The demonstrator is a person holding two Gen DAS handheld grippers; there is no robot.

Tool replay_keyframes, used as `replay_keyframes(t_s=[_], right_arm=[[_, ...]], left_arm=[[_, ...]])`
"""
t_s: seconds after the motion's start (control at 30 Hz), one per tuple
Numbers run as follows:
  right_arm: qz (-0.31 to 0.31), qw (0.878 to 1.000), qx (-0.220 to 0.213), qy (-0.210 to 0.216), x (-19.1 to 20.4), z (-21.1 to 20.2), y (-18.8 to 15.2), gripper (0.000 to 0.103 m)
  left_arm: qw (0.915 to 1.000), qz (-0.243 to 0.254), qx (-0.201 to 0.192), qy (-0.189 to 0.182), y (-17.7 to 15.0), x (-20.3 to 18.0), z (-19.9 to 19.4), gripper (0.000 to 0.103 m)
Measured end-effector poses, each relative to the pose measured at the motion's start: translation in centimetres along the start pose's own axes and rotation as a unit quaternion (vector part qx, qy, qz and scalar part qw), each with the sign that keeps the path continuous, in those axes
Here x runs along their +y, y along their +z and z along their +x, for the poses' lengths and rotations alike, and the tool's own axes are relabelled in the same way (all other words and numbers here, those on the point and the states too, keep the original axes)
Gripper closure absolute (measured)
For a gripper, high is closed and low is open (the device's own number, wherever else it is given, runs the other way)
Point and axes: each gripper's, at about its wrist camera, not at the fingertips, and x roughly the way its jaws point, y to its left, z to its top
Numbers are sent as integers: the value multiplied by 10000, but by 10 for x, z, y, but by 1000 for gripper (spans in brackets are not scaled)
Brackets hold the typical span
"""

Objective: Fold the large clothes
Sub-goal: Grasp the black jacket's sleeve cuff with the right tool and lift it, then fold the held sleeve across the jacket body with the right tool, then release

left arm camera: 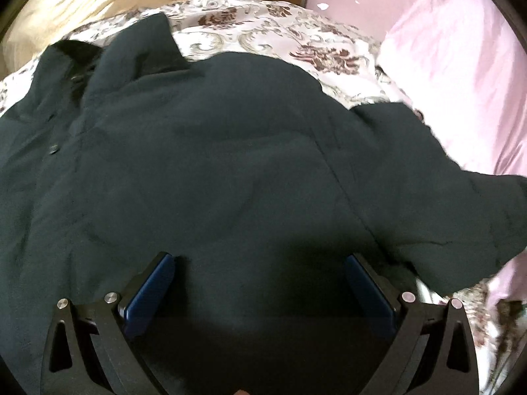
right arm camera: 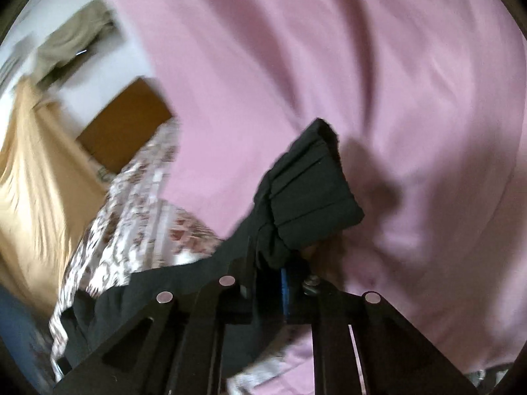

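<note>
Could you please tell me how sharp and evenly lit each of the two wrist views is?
Left wrist view: fairly sharp, but the pink sheet is blown out to white at the top right, and the dark jacket sinks into shadow near the open left gripper. Right wrist view: motion-blurred, worst on the floral bedspread; the sleeve cuff in the right gripper casts a soft shadow on the pink sheet.

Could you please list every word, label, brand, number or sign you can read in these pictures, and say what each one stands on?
None can be read.
The dark jacket shows no readable label; its sleeve cuff, clamped in the right gripper, is plain.
The open left gripper carries no visible marking.
The flowered bedcover and pink blanket show only pattern and folds.
</note>
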Motion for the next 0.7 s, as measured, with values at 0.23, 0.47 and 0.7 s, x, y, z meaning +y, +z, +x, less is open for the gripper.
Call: replay_keyframes(t_s=[0.23, 0.47, 0.7], right_arm=[[-1600, 9811, -498, 964, 140, -50, -5, 93], [-3066, 9328, -420, 1848, 274, -90, -78, 93], [-3989, 8838, 189, 2438, 354, -120, -185, 94]], left_arm=[[10000, -21, -93, 15, -12, 59, -71, 0], [9980, -497, -348, -167, -30, 146, -154, 0], [9921, -1072, -560, -322, -54, 233, -212, 0]])
